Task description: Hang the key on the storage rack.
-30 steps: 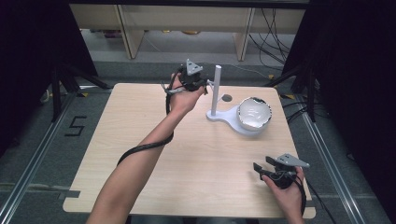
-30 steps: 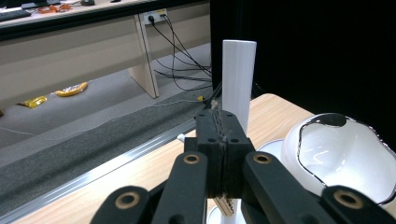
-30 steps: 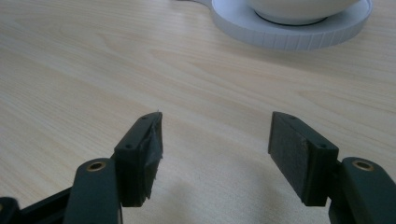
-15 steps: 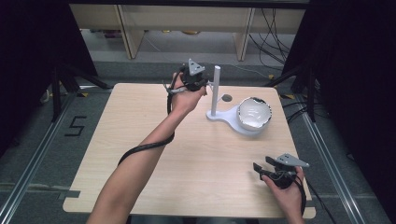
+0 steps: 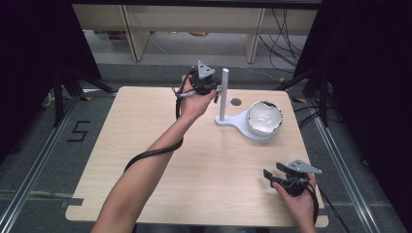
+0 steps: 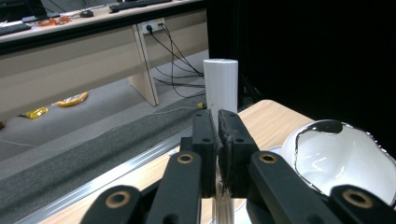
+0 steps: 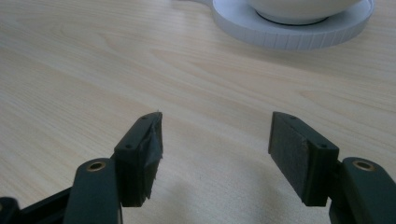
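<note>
Your left gripper is held up at the far side of the surface, right beside the upper part of the white post. In the left gripper view, its jaws stand nearly together with only a thin slit between them, and they have just been opening a little; the white post rises directly behind that slit. I cannot tell whether something thin sits in the gap. The post stands upright on a flat white base whose round end carries a white bowl with a dark rim. That bowl lies just to the right of your left gripper in its own view.

Your right gripper rests low near the surface's near right corner, well apart from the stand. Its jaws are spread wide with nothing between them, just bare wood grain, and the round base with the bowl sits farther ahead.
</note>
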Demonstrator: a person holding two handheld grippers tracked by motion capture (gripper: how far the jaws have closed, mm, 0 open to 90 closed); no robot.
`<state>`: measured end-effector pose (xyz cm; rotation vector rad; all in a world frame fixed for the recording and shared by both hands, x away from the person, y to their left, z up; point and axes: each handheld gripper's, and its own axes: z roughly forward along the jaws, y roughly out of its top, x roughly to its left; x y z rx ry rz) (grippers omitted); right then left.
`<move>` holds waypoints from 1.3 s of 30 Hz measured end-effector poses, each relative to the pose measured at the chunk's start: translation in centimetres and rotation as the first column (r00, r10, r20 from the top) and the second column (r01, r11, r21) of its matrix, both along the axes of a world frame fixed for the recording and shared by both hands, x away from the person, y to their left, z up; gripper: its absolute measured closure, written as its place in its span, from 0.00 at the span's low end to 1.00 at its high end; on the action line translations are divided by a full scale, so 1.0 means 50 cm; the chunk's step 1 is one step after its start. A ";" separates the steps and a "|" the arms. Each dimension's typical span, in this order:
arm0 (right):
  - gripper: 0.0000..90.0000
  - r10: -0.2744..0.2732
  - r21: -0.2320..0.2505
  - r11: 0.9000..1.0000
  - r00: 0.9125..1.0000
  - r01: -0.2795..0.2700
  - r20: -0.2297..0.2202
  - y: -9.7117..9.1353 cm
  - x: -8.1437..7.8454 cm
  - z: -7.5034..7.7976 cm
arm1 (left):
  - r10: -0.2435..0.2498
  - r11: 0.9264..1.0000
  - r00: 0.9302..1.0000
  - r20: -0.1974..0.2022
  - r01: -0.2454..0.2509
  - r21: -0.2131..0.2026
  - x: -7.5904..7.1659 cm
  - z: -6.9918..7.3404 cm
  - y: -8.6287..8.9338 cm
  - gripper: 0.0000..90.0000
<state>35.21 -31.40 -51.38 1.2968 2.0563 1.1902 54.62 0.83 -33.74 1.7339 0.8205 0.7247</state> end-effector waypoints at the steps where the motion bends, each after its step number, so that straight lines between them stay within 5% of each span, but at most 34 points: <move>1: 0.40 -0.001 -0.001 1.000 1.000 0.001 0.005 0.000 0.000 0.000 | -0.002 1.000 1.000 0.004 0.002 -0.001 -0.001 0.001 0.000 0.93; 8: 0.40 -0.001 0.000 1.000 1.000 0.001 0.004 0.000 0.000 0.000 | -0.023 1.000 1.000 0.018 0.023 -0.015 -0.022 0.011 0.019 0.81; 17: 0.40 -0.004 0.004 1.000 1.000 0.004 0.004 -0.001 -0.001 0.001 | -0.074 0.996 0.997 -0.030 0.073 -0.046 -0.058 0.020 0.073 0.54; 28: 0.40 -0.007 -0.001 1.000 1.000 0.007 0.010 -0.002 0.000 0.000 | -0.065 0.996 0.998 -0.022 0.063 -0.070 -0.104 0.018 0.162 0.48; 39: 0.40 -0.001 0.006 1.000 1.000 0.001 0.013 -0.003 0.000 0.000 | -0.062 0.996 0.998 -0.028 0.060 -0.069 -0.135 0.002 0.207 0.46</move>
